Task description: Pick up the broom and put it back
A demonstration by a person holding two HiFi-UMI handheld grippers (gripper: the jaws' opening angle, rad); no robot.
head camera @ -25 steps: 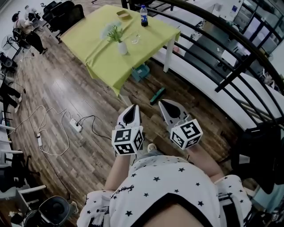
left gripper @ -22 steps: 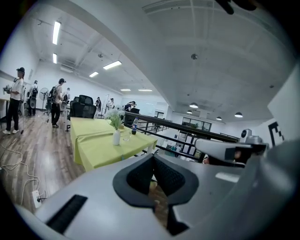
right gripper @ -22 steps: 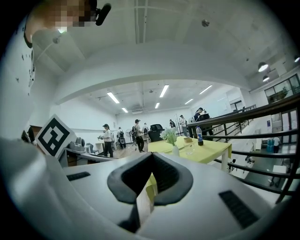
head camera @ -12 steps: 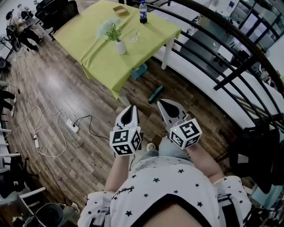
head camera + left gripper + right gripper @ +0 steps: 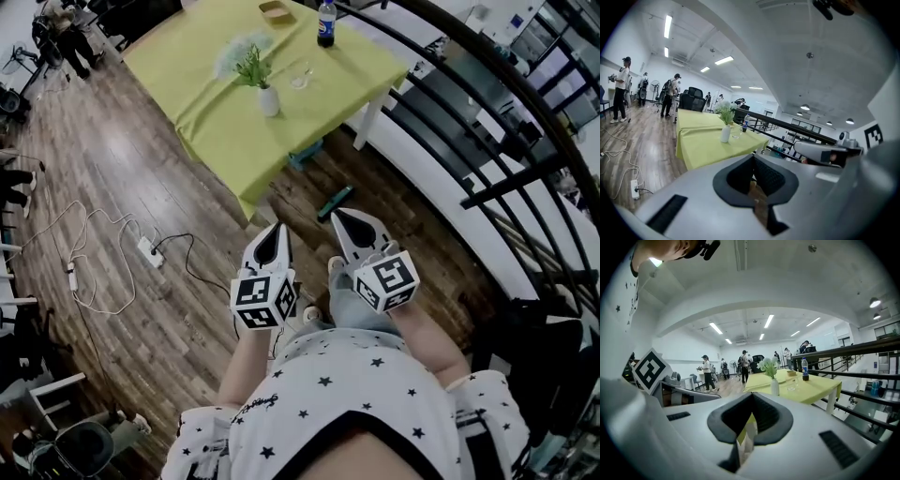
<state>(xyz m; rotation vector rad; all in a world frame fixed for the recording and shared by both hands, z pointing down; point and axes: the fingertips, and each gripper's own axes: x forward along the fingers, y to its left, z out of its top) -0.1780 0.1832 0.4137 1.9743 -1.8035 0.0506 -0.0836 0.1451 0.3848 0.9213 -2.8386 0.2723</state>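
Risk: the left gripper and right gripper are both closed on nothing. Unless opened in time, they could shove the short teal-green broom under the yellow-clothed table. The broom lies flat on the wooden floor, just ahead of the right gripper. It looks slim and low; its handle is unclear.

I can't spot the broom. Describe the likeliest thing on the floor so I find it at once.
Start at the table with the yellow-green cloth, then drop to the wooden floor in front of its white leg. A slim, dark teal bar lies there in the open, likely the broom; its teal neighbour is boxier and tucked under the table.
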